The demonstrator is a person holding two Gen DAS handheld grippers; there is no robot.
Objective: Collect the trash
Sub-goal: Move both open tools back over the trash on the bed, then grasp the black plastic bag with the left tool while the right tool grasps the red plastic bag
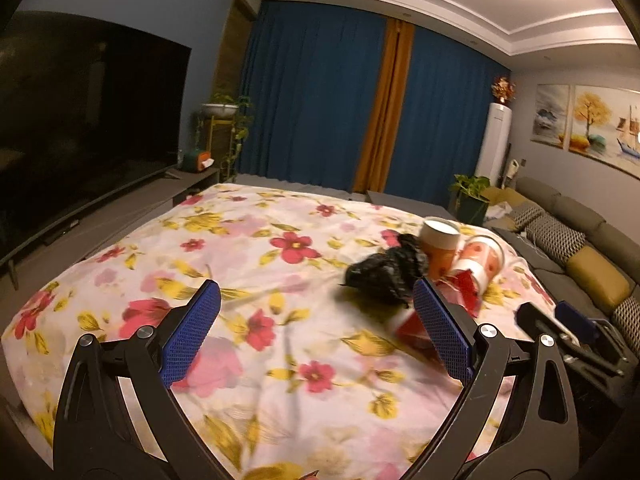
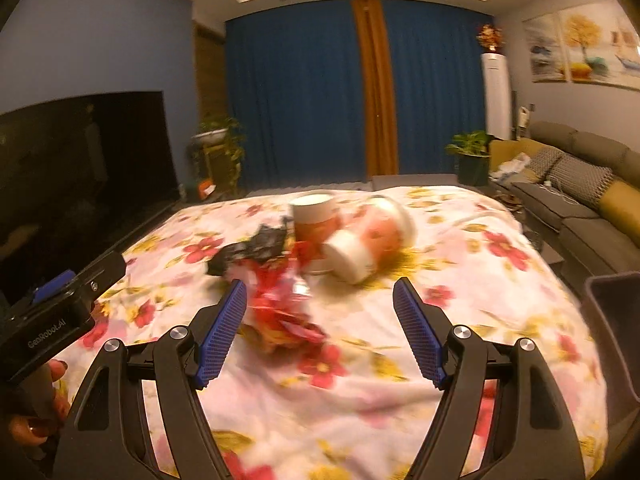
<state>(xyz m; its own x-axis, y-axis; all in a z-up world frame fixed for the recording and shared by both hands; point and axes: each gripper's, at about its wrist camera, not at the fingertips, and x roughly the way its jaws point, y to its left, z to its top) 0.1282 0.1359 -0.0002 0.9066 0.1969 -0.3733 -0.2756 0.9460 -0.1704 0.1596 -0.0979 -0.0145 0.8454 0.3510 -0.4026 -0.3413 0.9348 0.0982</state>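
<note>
red wrappers (image 2: 280, 308) just ahead of wide right jaws, untouched

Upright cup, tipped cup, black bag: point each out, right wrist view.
Upright cup (image 2: 316, 220): right wrist view, its orange side wall.
Tipped cup (image 2: 352, 258): right wrist view, its white base end.
Black bag (image 2: 256, 246): right wrist view, middle of the crumpled plastic.

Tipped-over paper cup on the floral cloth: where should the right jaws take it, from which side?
Probably across the body of the tipped cup, midway along, from above. It lies on its side, white base toward the right gripper, whose jaws stand open and empty. The upright cup crowds its left, and the rim looks likely to crush.
</note>
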